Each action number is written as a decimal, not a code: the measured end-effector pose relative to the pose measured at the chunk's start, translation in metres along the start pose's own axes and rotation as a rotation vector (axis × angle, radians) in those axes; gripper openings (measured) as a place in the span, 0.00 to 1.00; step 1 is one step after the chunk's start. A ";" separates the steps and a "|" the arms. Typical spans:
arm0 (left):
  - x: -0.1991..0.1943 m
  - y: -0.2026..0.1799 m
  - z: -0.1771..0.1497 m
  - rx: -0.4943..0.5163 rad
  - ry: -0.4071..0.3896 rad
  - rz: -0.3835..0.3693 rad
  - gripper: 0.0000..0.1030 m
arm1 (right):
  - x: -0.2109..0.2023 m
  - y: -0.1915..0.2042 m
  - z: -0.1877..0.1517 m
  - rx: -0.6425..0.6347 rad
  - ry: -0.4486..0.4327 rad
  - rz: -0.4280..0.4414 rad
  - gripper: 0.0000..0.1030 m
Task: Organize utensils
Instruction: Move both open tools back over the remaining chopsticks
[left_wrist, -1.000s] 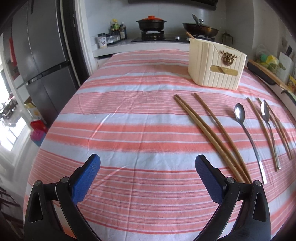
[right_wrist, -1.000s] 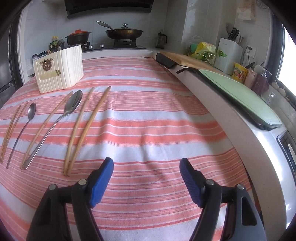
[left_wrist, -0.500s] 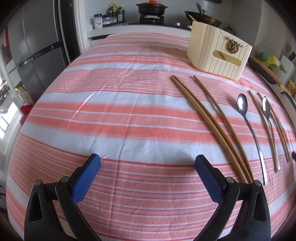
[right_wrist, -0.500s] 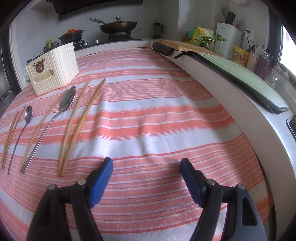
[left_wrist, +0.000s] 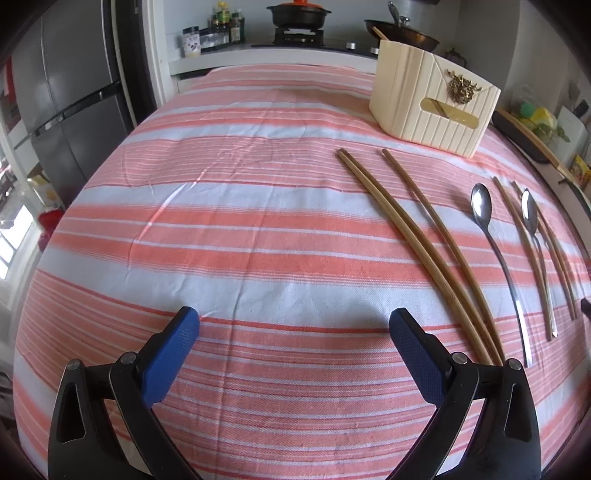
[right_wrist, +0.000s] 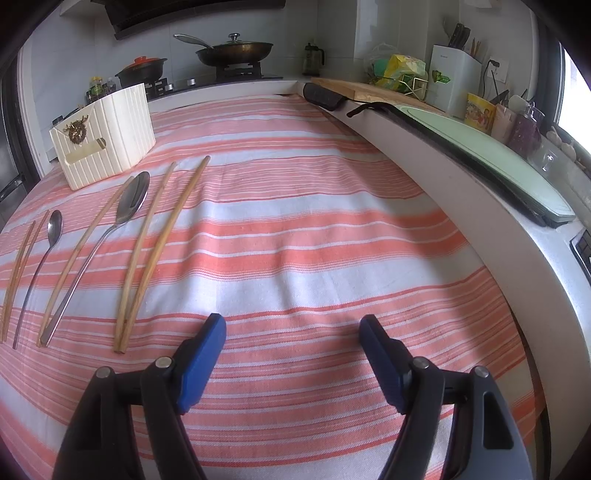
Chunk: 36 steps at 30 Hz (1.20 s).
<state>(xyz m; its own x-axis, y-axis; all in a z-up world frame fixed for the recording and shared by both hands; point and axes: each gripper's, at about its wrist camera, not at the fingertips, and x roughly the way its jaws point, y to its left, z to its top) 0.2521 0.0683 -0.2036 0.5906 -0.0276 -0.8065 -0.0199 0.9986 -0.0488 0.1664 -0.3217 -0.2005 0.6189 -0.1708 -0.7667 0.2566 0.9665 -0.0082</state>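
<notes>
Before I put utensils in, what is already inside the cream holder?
A wooden stick pokes out of the cream holder. A brown strip shows through its front window. The rest is hidden by the walls.

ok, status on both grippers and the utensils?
Left hand-held gripper open, empty. Right hand-held gripper open, empty. Chopsticks, spoons flat on cloth, untouched. Nothing in the way.
</notes>
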 end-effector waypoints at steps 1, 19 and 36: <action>-0.003 -0.002 0.002 -0.001 -0.005 -0.017 0.99 | 0.000 -0.001 0.000 -0.001 -0.001 -0.001 0.74; 0.026 -0.037 0.035 -0.034 0.031 0.035 0.99 | -0.001 0.000 -0.001 -0.002 -0.001 -0.001 0.74; 0.034 -0.026 0.035 -0.046 0.041 0.089 1.00 | -0.004 -0.005 0.013 0.043 0.072 0.054 0.74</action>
<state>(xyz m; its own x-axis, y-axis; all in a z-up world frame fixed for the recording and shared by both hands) 0.3009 0.0427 -0.2092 0.5510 0.0582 -0.8325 -0.1083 0.9941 -0.0021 0.1718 -0.3281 -0.1892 0.5780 -0.1028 -0.8095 0.2566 0.9646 0.0607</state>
